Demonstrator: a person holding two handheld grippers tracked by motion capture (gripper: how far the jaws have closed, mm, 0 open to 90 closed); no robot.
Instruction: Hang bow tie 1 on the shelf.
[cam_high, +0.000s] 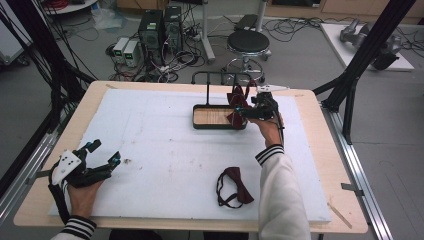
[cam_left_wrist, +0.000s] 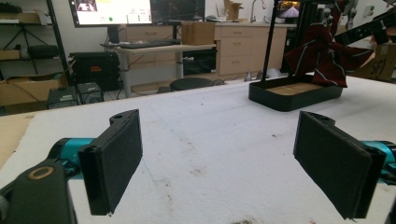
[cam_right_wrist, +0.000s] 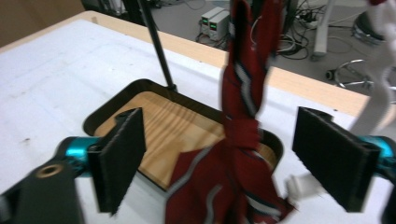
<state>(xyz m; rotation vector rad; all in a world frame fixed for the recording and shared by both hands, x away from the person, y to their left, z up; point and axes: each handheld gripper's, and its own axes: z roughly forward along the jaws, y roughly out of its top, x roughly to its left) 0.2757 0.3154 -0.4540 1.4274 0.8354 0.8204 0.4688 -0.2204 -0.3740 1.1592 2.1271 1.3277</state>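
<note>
A black tray (cam_high: 196, 120) with a wooden floor and a thin black rail (cam_high: 220, 74) above it stands at the far middle of the white board. A dark red striped tie (cam_high: 236, 100) hangs from the rail's right end down into the tray. My right gripper (cam_high: 245, 111) is at that tie; in the right gripper view the tie (cam_right_wrist: 243, 93) hangs between the wide-apart jaws of the gripper (cam_right_wrist: 224, 158), touching neither pad. A second dark red bow tie (cam_high: 235, 186) lies flat near the front edge. My left gripper (cam_high: 104, 152) rests at the front left, open (cam_left_wrist: 219, 163) and empty.
The white foam board (cam_high: 165, 150) covers most of the wooden table. Behind the table are a black stool (cam_high: 247, 42) and computer towers (cam_high: 160, 27) amid cables. A black frame post (cam_high: 365, 55) slants past the right far corner. A blurred white strap (cam_right_wrist: 378, 98) hangs right of the tie.
</note>
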